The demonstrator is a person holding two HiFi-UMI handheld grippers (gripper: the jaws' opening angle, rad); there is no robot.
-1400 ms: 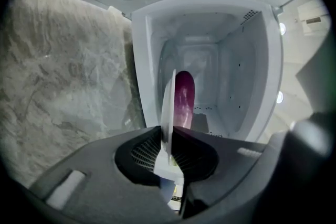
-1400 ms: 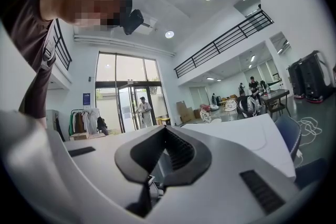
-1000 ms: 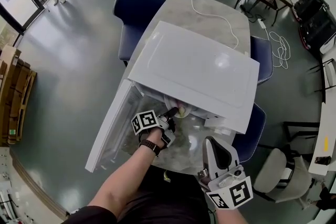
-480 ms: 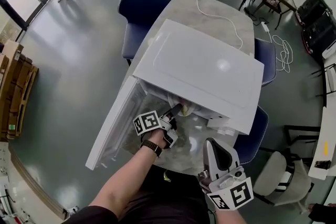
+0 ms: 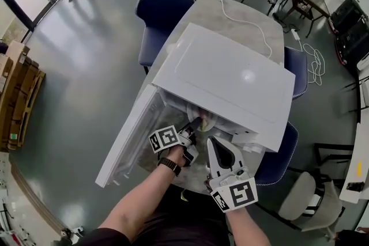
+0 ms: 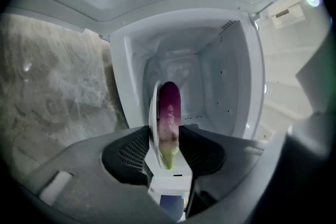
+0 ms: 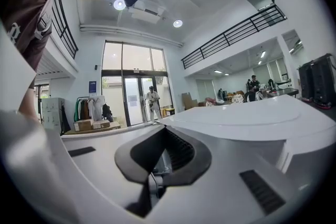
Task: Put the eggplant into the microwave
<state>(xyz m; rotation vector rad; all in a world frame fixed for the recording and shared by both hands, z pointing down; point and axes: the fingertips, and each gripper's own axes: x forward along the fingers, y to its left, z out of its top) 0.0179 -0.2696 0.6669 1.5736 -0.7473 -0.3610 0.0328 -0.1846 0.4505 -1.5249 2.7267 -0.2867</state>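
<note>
The white microwave [image 5: 225,75] stands on the marble table [image 5: 199,14] with its door [image 5: 130,135] swung open to the left. My left gripper [image 5: 193,124] reaches into its opening. In the left gripper view the purple eggplant [image 6: 169,110], green stem toward the camera, lies between the jaws of the left gripper [image 6: 167,131], with the cavity wall [image 6: 220,76] behind it. Those jaws have just been opening and their pads stand clear of the eggplant. My right gripper [image 5: 218,144] hovers just right of the left one, shut and empty; the right gripper [image 7: 157,176] looks across the microwave's top [image 7: 262,118].
Dark blue chairs stand at the table's far left [image 5: 164,3] and near right [image 5: 275,152]. A white cable [image 5: 248,23] runs over the table behind the microwave. The open door blocks the left side. Someone stands far off by the glass doors [image 7: 152,102].
My right gripper has moved up and left in the head view, from near the person's body to beside the left gripper. The left hand stays at the microwave's opening.
</note>
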